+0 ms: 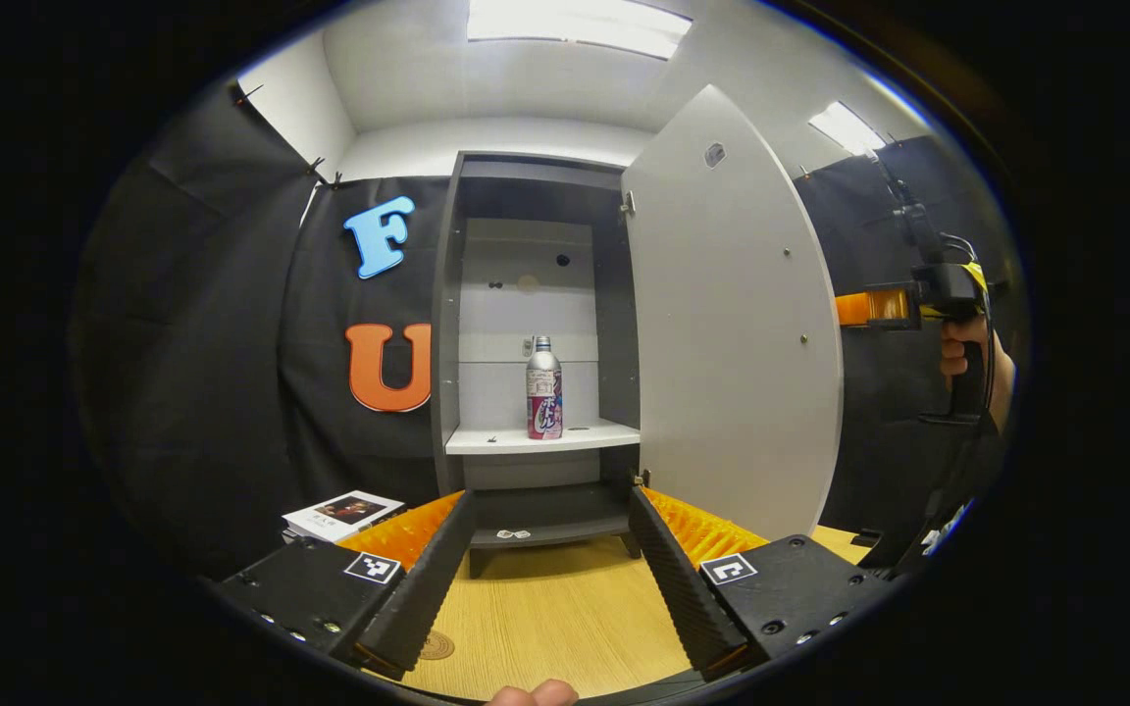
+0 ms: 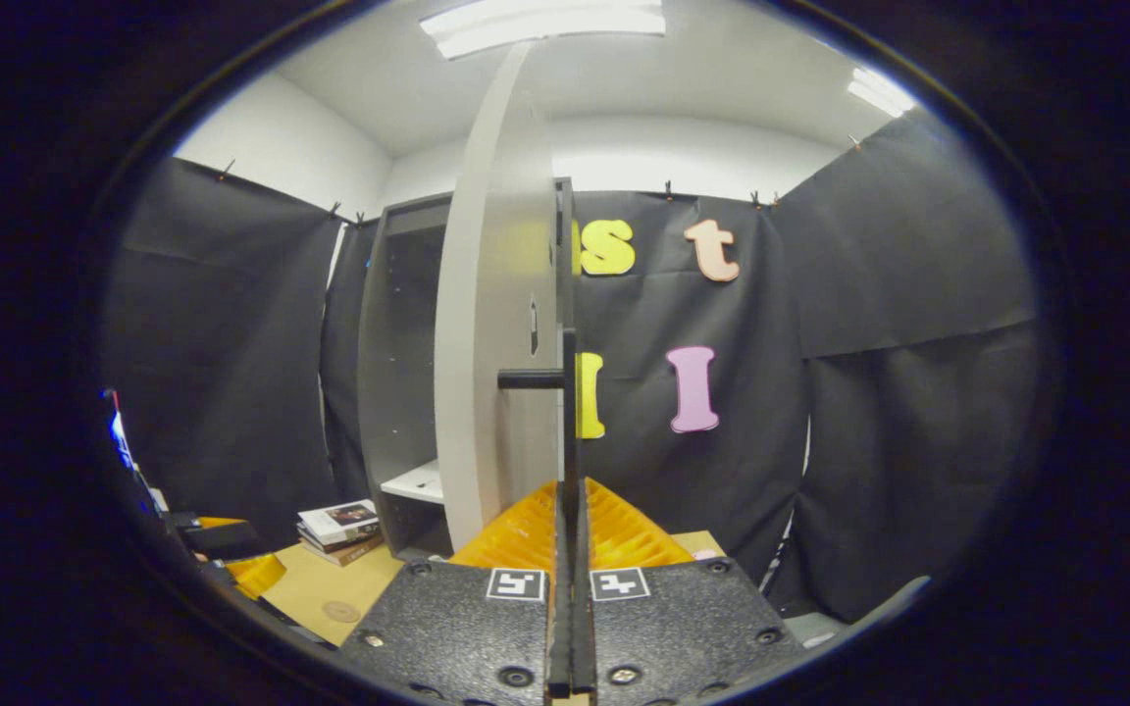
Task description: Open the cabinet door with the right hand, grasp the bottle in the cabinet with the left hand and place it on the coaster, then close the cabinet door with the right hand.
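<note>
On the light wooden bench (image 1: 545, 618) my left claw (image 1: 550, 569) is spread wide with nothing in it, a round coaster (image 1: 436, 644) just beside its left finger. Beyond, the silver bottle with a pink label (image 1: 543, 389) stands upright on the white shelf (image 1: 565, 436) of the grey cabinet (image 1: 447, 324). My right claw (image 2: 568, 549) is closed on the edge of the open white door (image 2: 487, 324).

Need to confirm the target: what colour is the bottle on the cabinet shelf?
Silver bottle with a pink-and-white label and a silver cap, standing upright on the white shelf. It shows best in the left gripper view.
</note>
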A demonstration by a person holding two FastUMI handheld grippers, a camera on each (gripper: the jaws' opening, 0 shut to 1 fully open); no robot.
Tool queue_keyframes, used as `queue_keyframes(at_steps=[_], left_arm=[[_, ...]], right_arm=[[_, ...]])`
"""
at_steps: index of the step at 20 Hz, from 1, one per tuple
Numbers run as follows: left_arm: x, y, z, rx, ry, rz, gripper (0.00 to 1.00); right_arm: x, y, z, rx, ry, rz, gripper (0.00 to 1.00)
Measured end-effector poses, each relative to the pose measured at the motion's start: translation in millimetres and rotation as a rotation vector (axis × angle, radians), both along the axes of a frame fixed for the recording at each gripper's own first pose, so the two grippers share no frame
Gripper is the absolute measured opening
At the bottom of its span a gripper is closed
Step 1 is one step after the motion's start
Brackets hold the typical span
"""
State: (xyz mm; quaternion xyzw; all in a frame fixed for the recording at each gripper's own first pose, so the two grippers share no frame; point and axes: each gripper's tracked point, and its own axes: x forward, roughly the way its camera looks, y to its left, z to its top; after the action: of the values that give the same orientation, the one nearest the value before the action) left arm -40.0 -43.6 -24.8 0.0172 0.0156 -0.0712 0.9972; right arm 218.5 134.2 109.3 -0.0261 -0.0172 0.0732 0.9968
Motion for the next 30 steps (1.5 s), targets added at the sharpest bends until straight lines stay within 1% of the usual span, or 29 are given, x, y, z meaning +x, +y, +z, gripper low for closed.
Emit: queue_keyframes(at_steps=[1,3,6,8,12,14,16,18,20,21,22,23,24,25,26,27,28,29,30], left_arm=[[0.7,0.3,-0.5,0.001,0.000,0.000,0.95],[1.7,0.9,-1.5,-0.004,0.004,0.002,0.95],[4.4,3.7,-3.8,-0.010,0.010,0.010,0.95],[5.9,5.2,-3.5,-0.013,0.007,0.013,0.95],[9.6,11.5,-2.9,-0.016,0.006,0.019,0.95],[9.3,15.5,-1.9,-0.014,0.006,0.025,0.95],[9.7,19.8,-1.5,-0.009,0.004,0.030,0.95],[9.8,25.1,0.0,-0.002,-0.001,0.041,0.95],[9.5,29.4,0.0,0.000,-0.001,0.052,0.95],[9.7,31.7,-0.2,0.001,-0.001,0.058,0.95],[11.5,33.4,-0.1,0.001,0.000,0.062,0.95],[11.4,34.3,0.4,0.003,-0.001,0.065,0.95],[11.9,35.1,0.8,0.006,-0.002,0.067,0.95],[12.7,36.3,1.1,0.009,-0.001,0.070,0.95],[13.7,36.6,1.5,0.012,-0.002,0.071,0.95],[15.5,37.0,2.6,0.013,-0.003,0.070,0.95],[17.0,36.5,3.7,0.015,-0.005,0.067,0.95],[20.1,35.9,5.1,0.018,-0.007,0.063,0.95],[23.9,35.0,7.4,0.021,-0.010,0.058,0.95]], right_arm=[[-2.5,-3.0,-0.7,-0.014,-0.002,-0.018,0.04],[-19.0,-2.7,0.0,-0.048,-0.010,-0.071,0.04],[-42.0,4.4,-5.1,-0.048,-0.002,-0.099,0.04],[-53.7,13.9,-9.1,-0.035,0.005,-0.088,0.04],[-65.7,48.2,-16.6,-0.014,0.009,-0.021,0.04],[-60.9,63.7,-30.6,-0.022,0.023,0.004,0.04],[-48.3,70.9,-49.3,-0.047,0.048,0.000,0.04],[-40.8,79.6,-63.9,-0.059,0.071,0.015,0.04],[-37.3,90.1,-72.1,-0.050,0.079,0.044,0.07],[-35.9,94.6,-73.8,-0.045,0.081,0.050,0.20],[-35.5,97.0,-75.0,-0.039,0.078,0.056,0.30],[-34.1,99.4,-75.8,-0.032,0.073,0.064,0.43],[-32.0,100.0,-77.4,-0.026,0.073,0.063,0.50],[-30.4,101.2,-79.2,-0.014,0.069,0.065,0.59],[-29.1,103.0,-80.2,0.000,0.070,0.070,0.63],[-28.3,102.4,-82.9,0.015,0.074,0.072,0.68],[-26.2,100.5,-84.4,0.027,0.079,0.068,0.68],[-24.8,98.6,-85.9,0.040,0.082,0.064,0.76],[-24.3,100.1,-86.9,0.054,0.085,0.075,0.81]])
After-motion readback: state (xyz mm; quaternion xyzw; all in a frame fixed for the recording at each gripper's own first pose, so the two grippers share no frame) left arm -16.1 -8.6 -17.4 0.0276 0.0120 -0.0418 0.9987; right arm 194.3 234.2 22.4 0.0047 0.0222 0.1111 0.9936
